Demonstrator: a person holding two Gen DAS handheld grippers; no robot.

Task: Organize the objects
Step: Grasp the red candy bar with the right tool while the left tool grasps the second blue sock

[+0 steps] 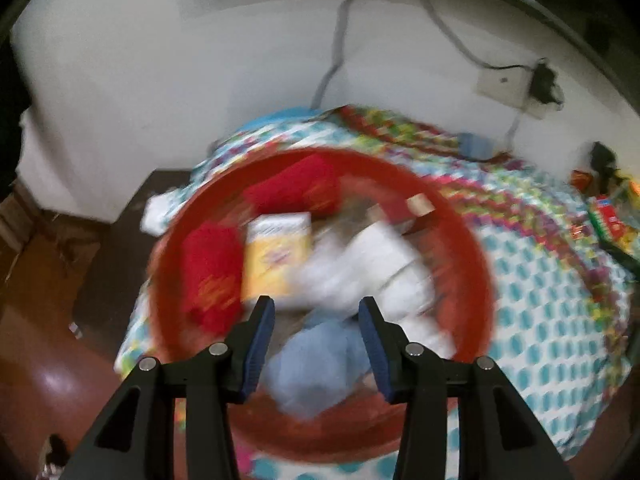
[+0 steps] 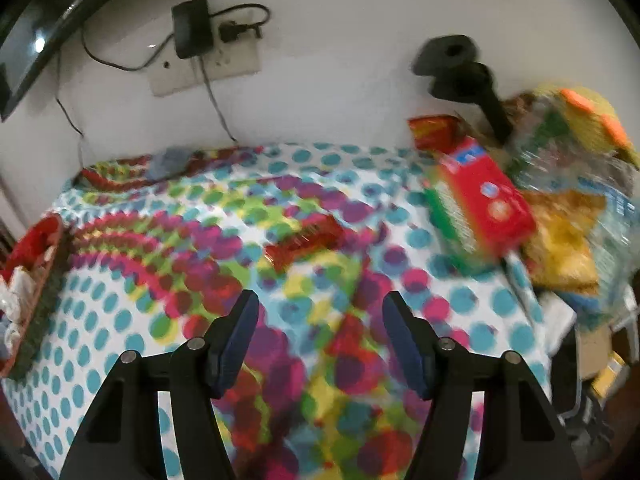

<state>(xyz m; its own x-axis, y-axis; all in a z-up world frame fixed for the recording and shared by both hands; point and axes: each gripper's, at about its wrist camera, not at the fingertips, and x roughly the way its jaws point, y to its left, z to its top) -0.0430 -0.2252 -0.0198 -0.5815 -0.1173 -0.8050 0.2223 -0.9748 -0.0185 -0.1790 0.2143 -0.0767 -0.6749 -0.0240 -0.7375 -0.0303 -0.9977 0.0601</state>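
In the left wrist view a red round basin (image 1: 320,158) stands on a dotted, many-coloured cloth (image 1: 540,280). It holds red packets (image 1: 296,188), a yellow and white box (image 1: 278,256), white packages (image 1: 372,264) and a pale blue bundle (image 1: 312,360), all blurred. My left gripper (image 1: 316,306) hovers over the basin, open, gripping nothing. In the right wrist view my right gripper (image 2: 320,299) is open above the cloth (image 2: 160,280), empty. Beyond it lies a red wrapper (image 2: 306,240). A red and green box (image 2: 480,200) lies at the right.
Yellow snack bags (image 2: 560,240) and clear wrapped packs pile up at the cloth's right end, beside a black stand (image 2: 460,68). The basin's edge (image 2: 36,248) shows at far left. A wall socket with an adapter (image 2: 192,32) and cables is behind. Brown floor (image 1: 60,320) lies left of the table.
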